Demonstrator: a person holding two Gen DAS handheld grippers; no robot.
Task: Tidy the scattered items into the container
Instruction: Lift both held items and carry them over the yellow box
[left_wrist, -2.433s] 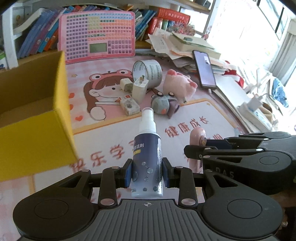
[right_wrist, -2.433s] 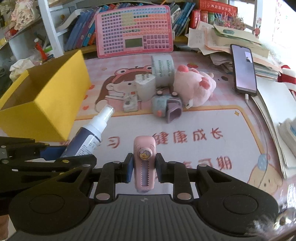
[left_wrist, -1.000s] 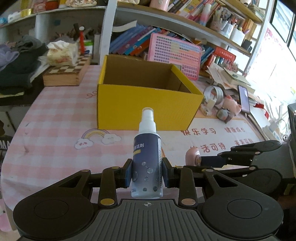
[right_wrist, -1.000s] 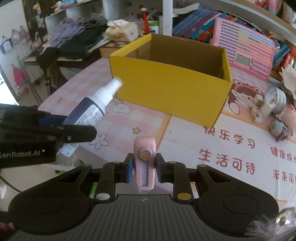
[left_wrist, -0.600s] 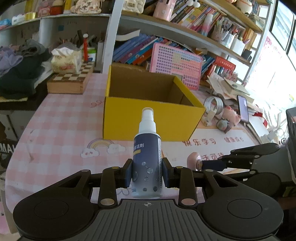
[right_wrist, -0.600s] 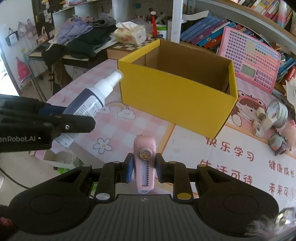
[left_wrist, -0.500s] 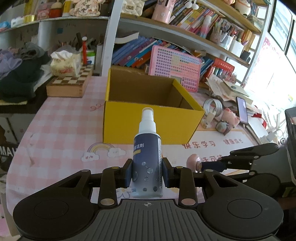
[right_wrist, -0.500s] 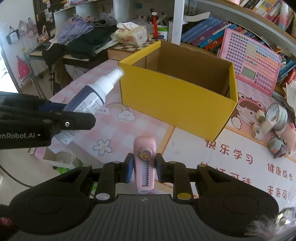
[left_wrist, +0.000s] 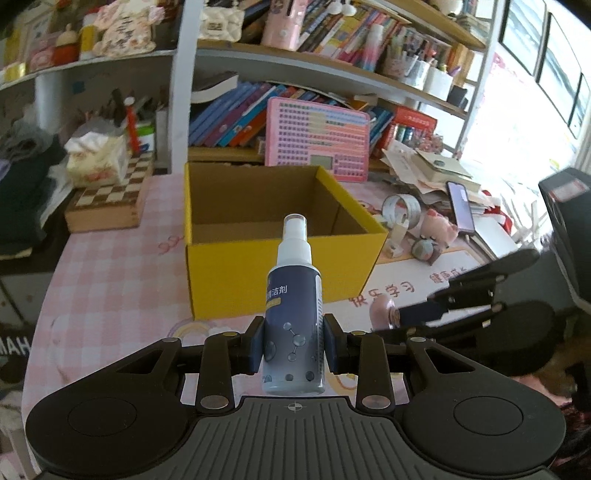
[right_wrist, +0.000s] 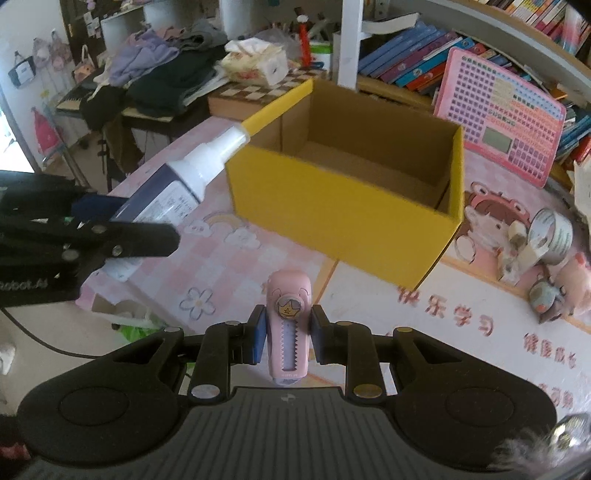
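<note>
1. Left gripper (left_wrist: 294, 345): clamped on spray bottle (left_wrist: 294, 325), label reading "洁剂", held before the yellow box (left_wrist: 280, 273)
2. Right gripper (right_wrist: 287, 338): clamped on pink utility knife (right_wrist: 288, 328)
3. Mat (right_wrist: 461, 317): prints "快乐学习"

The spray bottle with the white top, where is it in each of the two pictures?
Left wrist view: the spray bottle stands upright at bottom centre, clamped in the left gripper.
Right wrist view: the bottle lies slanted at the left edge, nozzle toward the box.
Shared landmark: the yellow box, behind the bottle in both.
</note>
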